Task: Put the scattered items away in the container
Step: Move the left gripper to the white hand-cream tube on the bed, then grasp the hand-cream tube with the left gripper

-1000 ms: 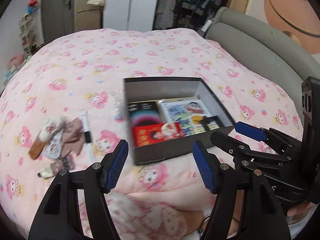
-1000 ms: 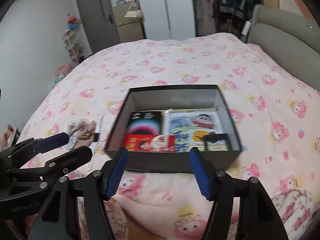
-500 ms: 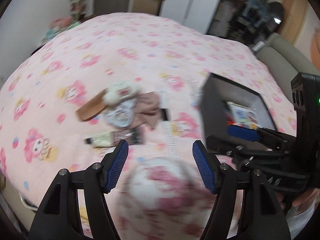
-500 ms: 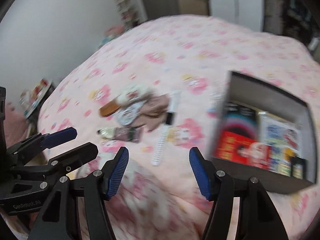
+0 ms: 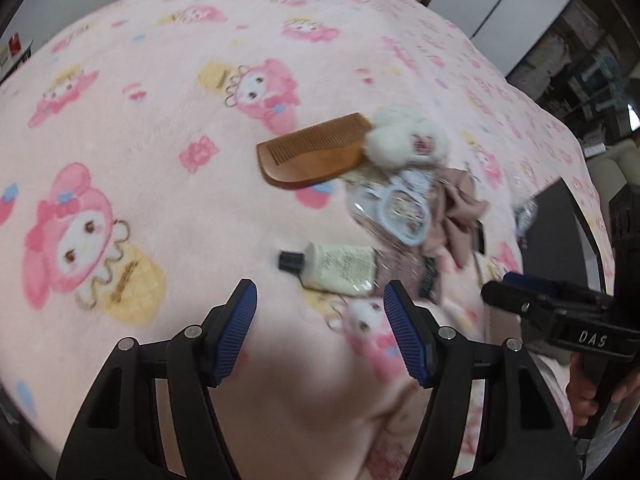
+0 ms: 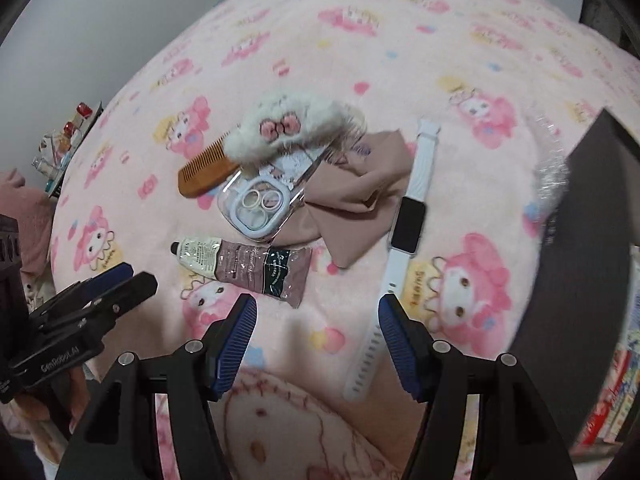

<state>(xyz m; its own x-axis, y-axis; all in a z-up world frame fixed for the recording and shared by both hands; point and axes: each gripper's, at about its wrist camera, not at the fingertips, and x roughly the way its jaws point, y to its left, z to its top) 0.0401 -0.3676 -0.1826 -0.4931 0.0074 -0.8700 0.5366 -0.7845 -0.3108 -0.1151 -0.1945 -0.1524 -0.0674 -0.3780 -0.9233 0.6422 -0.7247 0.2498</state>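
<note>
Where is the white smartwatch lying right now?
In the right wrist view, the white smartwatch lies on the pink blanket, between the beige cloth and the dark box.

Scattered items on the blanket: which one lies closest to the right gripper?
The white smartwatch. Its perforated strap end reaches beside the right gripper; the hand cream tube, comb and phone case lie farther off.

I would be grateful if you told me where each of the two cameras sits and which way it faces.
Left wrist: rides the left tool, angled down at the bed; the open jaws frame the blanket just short of the tube. The right tool and a hand show at right.
Right wrist: rides the right tool, angled down; jaws open near the white watch; left tool at left.
Shared: comb, tube, fluffy toy, dark box.
</note>
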